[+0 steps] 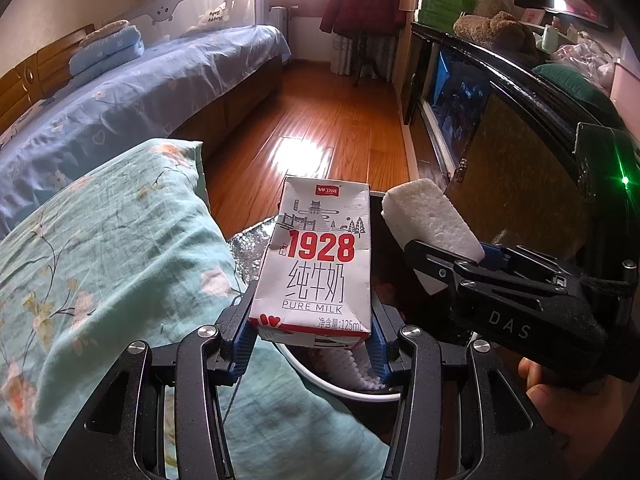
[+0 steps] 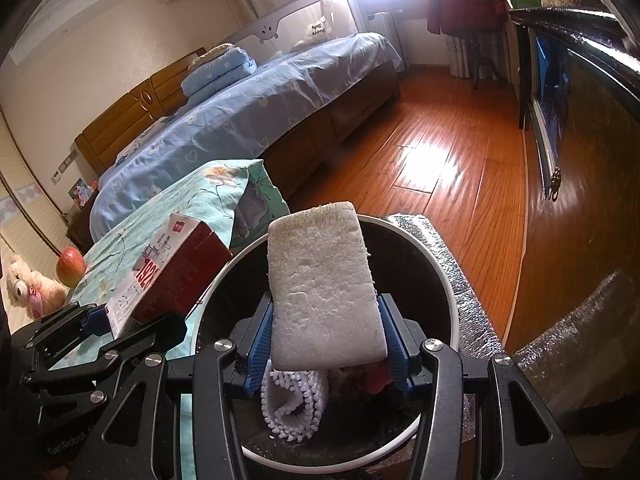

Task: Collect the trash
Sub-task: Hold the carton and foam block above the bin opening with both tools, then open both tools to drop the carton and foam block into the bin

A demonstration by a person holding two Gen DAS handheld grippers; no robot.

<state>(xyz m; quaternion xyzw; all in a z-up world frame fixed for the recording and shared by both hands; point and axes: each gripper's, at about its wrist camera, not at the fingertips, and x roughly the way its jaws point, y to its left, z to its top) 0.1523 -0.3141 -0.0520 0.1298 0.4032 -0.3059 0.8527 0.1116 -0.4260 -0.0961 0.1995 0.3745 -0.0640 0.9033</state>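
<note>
My left gripper (image 1: 308, 350) is shut on a white and red "1928 Pure Milk" carton (image 1: 316, 264) and holds it above the near rim of a round black trash bin with a white rim (image 1: 340, 390). The carton also shows in the right wrist view (image 2: 168, 276). My right gripper (image 2: 326, 354) is shut on a white foam block (image 2: 324, 292) and holds it over the bin's opening (image 2: 440, 280). The foam block also shows in the left wrist view (image 1: 430, 216), to the right of the carton. White foam netting (image 2: 294, 408) lies inside the bin.
A teal floral cloth covers a surface (image 1: 100, 272) left of the bin, with a red apple (image 2: 71, 267) and a plush toy (image 2: 28, 286) at its far end. A blue bed (image 1: 132, 96) stands beyond. A dark cabinet (image 1: 520, 160) runs along the right. Silver foil mat (image 2: 452, 264) lies under the bin.
</note>
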